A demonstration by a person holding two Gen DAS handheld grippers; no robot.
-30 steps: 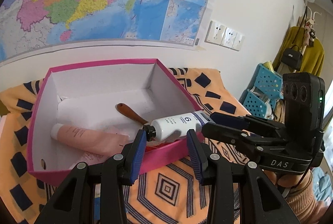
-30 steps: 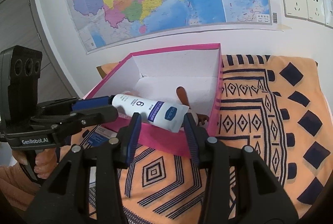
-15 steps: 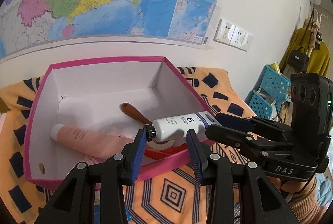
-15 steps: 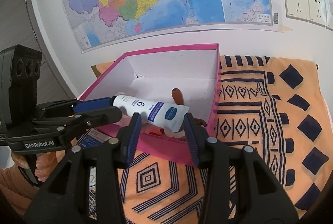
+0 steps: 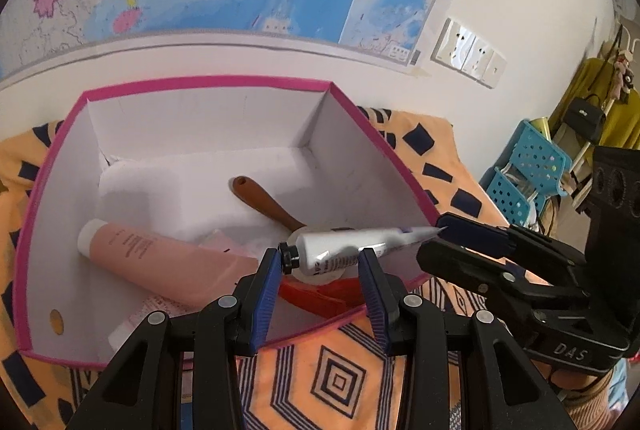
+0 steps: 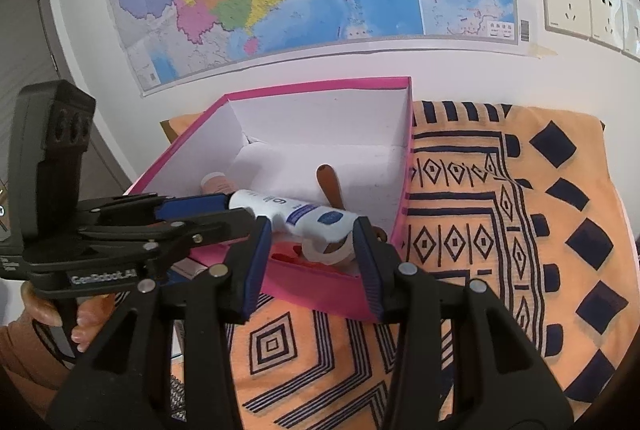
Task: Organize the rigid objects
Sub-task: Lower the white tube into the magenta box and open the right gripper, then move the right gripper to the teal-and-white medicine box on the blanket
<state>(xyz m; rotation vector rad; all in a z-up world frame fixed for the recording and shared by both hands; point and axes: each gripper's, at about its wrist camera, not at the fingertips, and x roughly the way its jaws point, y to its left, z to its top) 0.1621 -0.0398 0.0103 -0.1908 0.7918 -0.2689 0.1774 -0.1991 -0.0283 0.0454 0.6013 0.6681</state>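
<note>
A white tube (image 5: 360, 244) with a black cap hangs crosswise over the front of the pink box (image 5: 208, 80), just above a white tape ring (image 6: 324, 252). Its cap end sits between the tips of my left gripper (image 5: 320, 256), against the left pad. Its flat end sits in the tips of my right gripper (image 6: 311, 226). Both grippers stay closed on the tube (image 6: 312, 216). From the right wrist, the left gripper (image 6: 236, 214) reaches in from the left. From the left wrist, the right gripper (image 5: 432, 242) reaches in from the right.
The box (image 6: 320, 84) holds a pink tube (image 5: 160, 258), a brown-handled tool (image 5: 264, 204) and something red (image 5: 320, 294). It stands on an orange patterned cloth (image 6: 500, 230) against a wall with a map. Blue baskets (image 5: 524, 170) stand at the far right. A hand (image 6: 44, 310) grips the left tool.
Both grippers carried the tube forward and down, from above the box's front wall to inside its front edge. The tube rolled, so its "6" label no longer faces the left camera.
</note>
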